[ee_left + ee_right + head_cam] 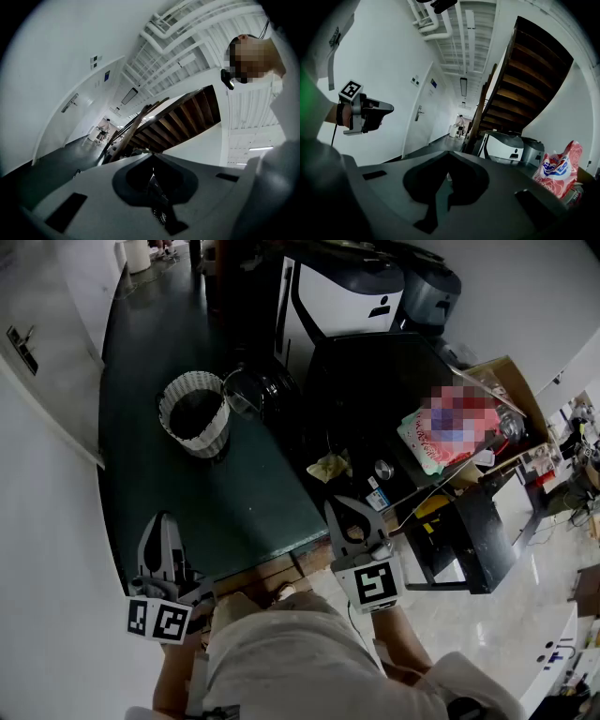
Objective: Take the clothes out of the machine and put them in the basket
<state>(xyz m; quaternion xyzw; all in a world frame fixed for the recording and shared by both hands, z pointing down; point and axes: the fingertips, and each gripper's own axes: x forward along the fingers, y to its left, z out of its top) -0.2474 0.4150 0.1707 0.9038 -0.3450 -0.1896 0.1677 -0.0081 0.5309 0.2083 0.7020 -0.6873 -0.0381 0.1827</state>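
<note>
Left gripper (161, 524) and right gripper (340, 510) are held close to the person's body, fingers closed and empty, well apart from the woven basket (208, 435); unloading seemingly not yet begun.

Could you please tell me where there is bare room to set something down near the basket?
Bare dark floor lies just below the basket in the head view, and left of it along the white wall. Crowded: the right side of the black table, around the red bag and cardboard box.
</note>
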